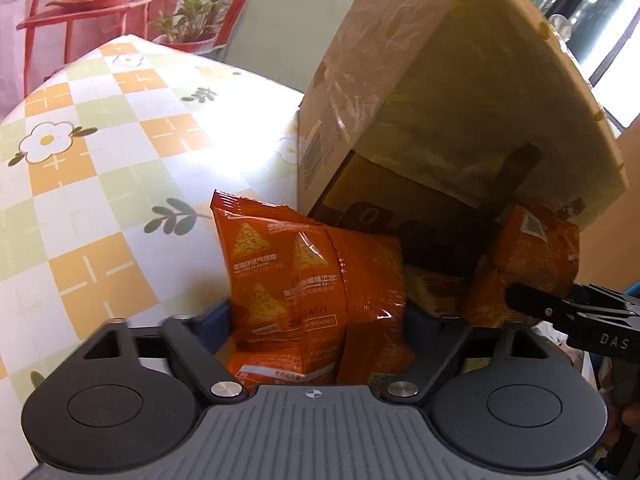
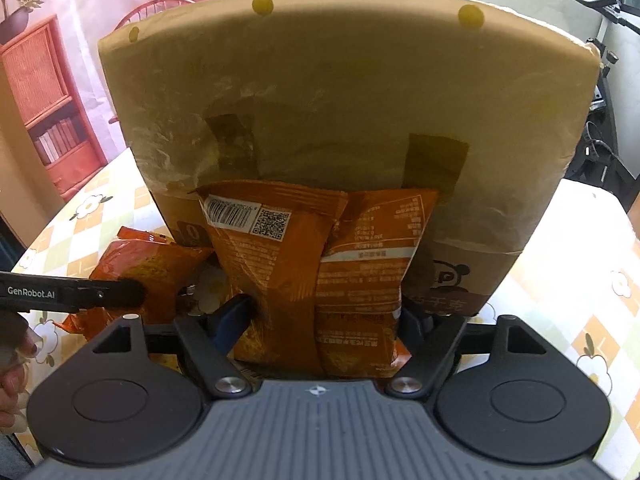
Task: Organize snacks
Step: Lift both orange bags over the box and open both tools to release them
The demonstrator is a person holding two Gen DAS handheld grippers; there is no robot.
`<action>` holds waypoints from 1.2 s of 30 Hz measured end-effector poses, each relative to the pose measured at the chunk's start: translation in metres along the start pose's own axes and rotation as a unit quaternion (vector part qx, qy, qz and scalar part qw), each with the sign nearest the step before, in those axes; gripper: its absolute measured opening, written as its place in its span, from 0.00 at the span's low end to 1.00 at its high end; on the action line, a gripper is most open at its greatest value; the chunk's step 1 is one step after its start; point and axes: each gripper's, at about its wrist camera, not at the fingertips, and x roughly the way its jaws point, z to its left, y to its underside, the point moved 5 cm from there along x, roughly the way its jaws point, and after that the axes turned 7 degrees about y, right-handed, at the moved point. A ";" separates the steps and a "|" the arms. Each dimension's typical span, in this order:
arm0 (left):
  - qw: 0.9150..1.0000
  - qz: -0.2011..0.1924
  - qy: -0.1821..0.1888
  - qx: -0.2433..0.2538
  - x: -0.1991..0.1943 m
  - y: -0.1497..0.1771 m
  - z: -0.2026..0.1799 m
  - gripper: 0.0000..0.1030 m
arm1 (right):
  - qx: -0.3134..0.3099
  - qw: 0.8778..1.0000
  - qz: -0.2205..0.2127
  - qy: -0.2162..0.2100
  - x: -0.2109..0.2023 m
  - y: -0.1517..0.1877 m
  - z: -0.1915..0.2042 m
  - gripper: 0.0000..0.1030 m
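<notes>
Gripping an orange foil snack bag printed with triangular chips (image 1: pixel 304 292), the left gripper (image 1: pixel 316 320) had its jaws set on either side of the pack – whether they pressed it could not be told. The right gripper (image 2: pixel 324 316) was clamped on a second orange snack bag (image 2: pixel 320 264), barcode side towards the camera. Both bags stood just before the brown cardboard box (image 2: pixel 344 112), its taped flap raised above them. Beneath lay the checked orange-and-green tablecloth with white flowers (image 1: pixel 104 168) – box and bags rested over it.
</notes>
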 end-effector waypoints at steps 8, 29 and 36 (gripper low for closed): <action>1.000 -0.017 -0.008 0.022 -0.020 0.004 -0.009 0.65 | 0.013 0.999 -0.028 -0.015 -0.019 0.002 -0.003 0.61; 0.974 -0.164 -0.009 0.154 -0.114 -0.018 -0.098 0.65 | 0.042 0.988 -0.145 -0.032 -0.105 -0.016 -0.017 0.61; 0.962 -0.206 0.018 0.181 -0.129 -0.032 -0.130 0.65 | 0.040 0.979 -0.197 -0.029 -0.140 -0.035 -0.025 0.61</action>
